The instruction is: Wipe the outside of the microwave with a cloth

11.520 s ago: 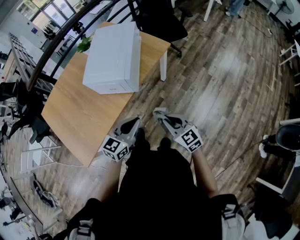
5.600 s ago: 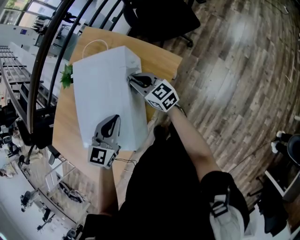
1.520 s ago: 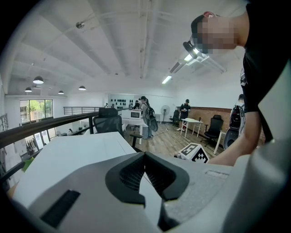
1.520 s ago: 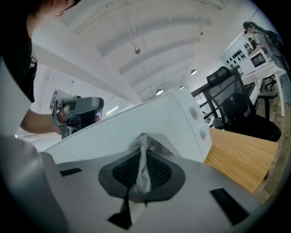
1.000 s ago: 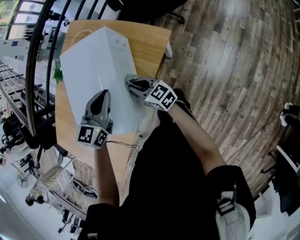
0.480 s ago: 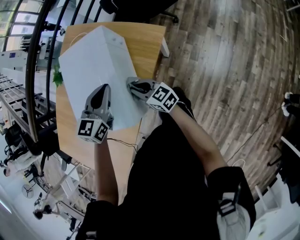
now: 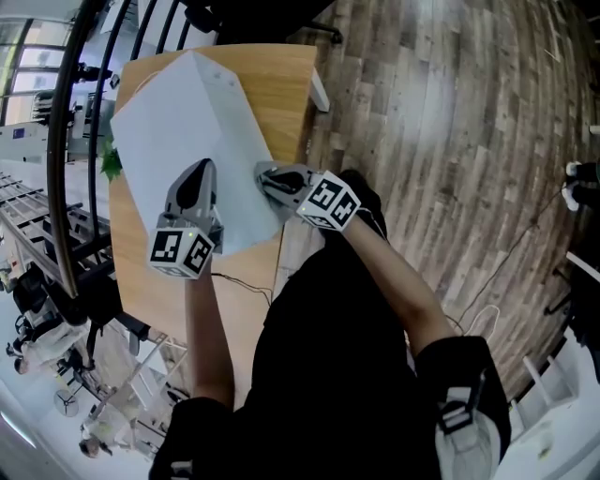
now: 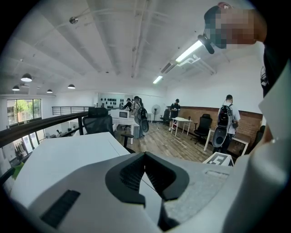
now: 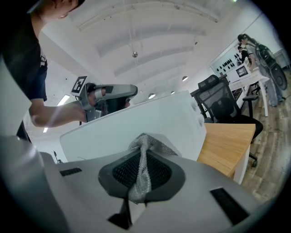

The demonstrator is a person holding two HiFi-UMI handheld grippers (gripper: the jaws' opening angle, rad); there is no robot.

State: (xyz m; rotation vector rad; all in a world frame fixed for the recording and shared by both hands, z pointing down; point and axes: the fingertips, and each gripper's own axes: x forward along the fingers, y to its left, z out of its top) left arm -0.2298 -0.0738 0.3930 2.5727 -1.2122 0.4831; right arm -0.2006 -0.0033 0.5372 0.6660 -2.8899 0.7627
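Observation:
The white microwave (image 7: 178,122) stands on a wooden table (image 7: 277,80). My left gripper (image 7: 197,171) lies on the microwave's top (image 8: 68,154), and in the left gripper view its jaws are shut with nothing between them (image 8: 144,157). My right gripper (image 7: 266,177) is at the microwave's near right edge. In the right gripper view it (image 9: 142,152) is shut on a grey mesh cloth (image 9: 144,142), and the cloth's tip is against the white side (image 9: 150,120).
A black office chair (image 7: 253,14) stands behind the table, also in the right gripper view (image 9: 223,107). A black railing (image 7: 70,141) runs along the left. A thin cable (image 7: 239,281) hangs off the table's near edge. People (image 8: 226,118) stand far across the room.
The right gripper with the cloth has slid a little toward the microwave's near corner. The left gripper has stayed on the top.

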